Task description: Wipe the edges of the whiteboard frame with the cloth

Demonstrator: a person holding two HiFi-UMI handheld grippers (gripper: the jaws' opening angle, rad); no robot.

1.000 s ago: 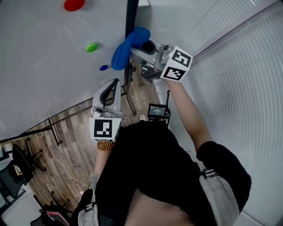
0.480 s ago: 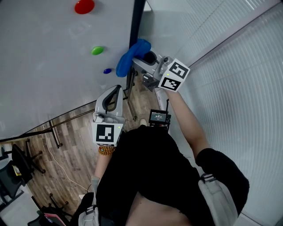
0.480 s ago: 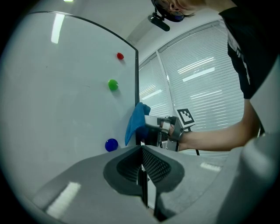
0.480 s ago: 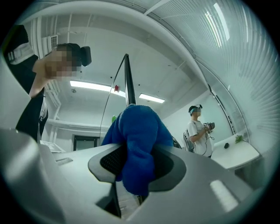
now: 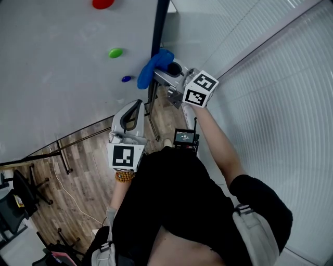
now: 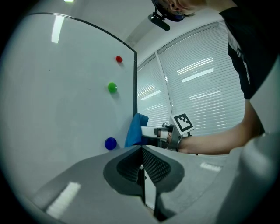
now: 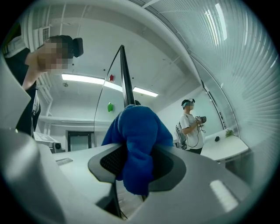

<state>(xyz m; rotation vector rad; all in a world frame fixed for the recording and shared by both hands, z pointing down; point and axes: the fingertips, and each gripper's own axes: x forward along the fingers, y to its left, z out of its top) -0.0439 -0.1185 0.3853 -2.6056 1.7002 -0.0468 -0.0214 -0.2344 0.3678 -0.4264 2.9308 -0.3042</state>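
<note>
The whiteboard [image 5: 62, 78] fills the upper left, with its dark frame edge [image 5: 158, 31] running down its right side. A blue cloth [image 5: 153, 66] is pressed on that edge, level with the blue magnet [image 5: 126, 79]. My right gripper [image 5: 162, 71] is shut on the cloth. In the right gripper view the cloth [image 7: 138, 140] bulges out between the jaws, with the frame edge [image 7: 127, 89] just behind it. My left gripper [image 5: 135, 104] hangs below the board's lower edge, shut and holding nothing. In the left gripper view its jaws meet at the left gripper's tip [image 6: 141, 154].
A red magnet [image 5: 103, 3] and a green magnet [image 5: 115, 52] sit on the board. White blinds [image 5: 270, 93] cover the right side. The board's stand legs [image 5: 152, 117] rest on wooden floor. An office chair [image 5: 23, 189] is at lower left. Another person [image 7: 190, 127] stands far behind.
The right gripper has slid the cloth down the frame edge, from above the green magnet's level toward the blue magnet. The left gripper has hardly moved.
</note>
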